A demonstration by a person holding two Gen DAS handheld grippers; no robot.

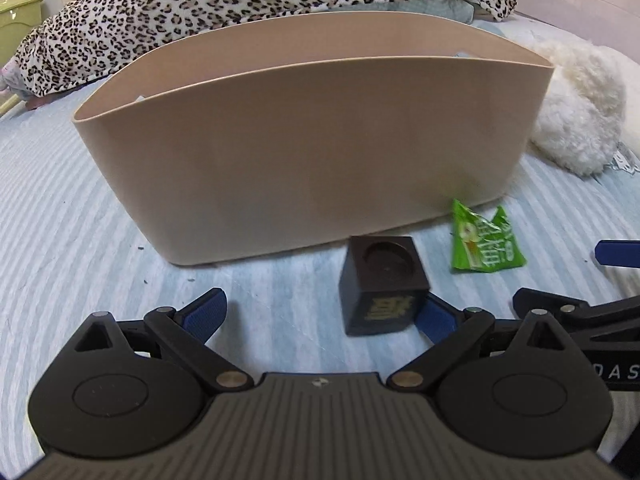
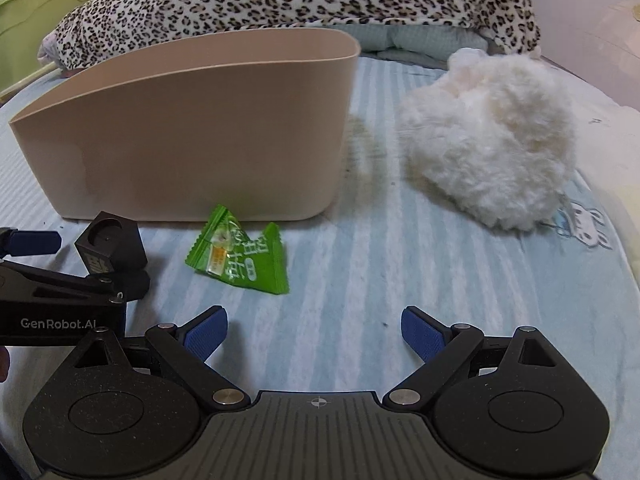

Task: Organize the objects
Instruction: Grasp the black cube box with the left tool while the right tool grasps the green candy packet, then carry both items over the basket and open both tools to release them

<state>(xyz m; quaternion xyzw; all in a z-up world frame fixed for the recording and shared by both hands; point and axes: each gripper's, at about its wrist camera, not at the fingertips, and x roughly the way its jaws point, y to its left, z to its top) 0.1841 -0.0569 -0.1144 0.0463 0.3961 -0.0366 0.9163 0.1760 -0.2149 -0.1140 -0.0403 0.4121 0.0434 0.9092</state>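
1 tan oval plastic bin (image 1: 312, 152) on the striped pale blue bed sheet (image 2: 360, 264), 1 dark brown wooden cube with a round recess (image 1: 382, 286) and 1 green crinkled snack packet (image 2: 240, 258) just before it, 1 white fluffy plush (image 2: 488, 136) right, left tongs (image 1: 320, 314) apart beside the cube, right tongs (image 2: 316, 330) apart, empty

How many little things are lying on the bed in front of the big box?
2: a dark cube by the left gripper, and a green packet to its right. Inside the beige box is hidden.

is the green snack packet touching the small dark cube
Apart. The right wrist view shows bare striped sheet between the green snack packet and the small dark cube; the left wrist view shows the same gap.
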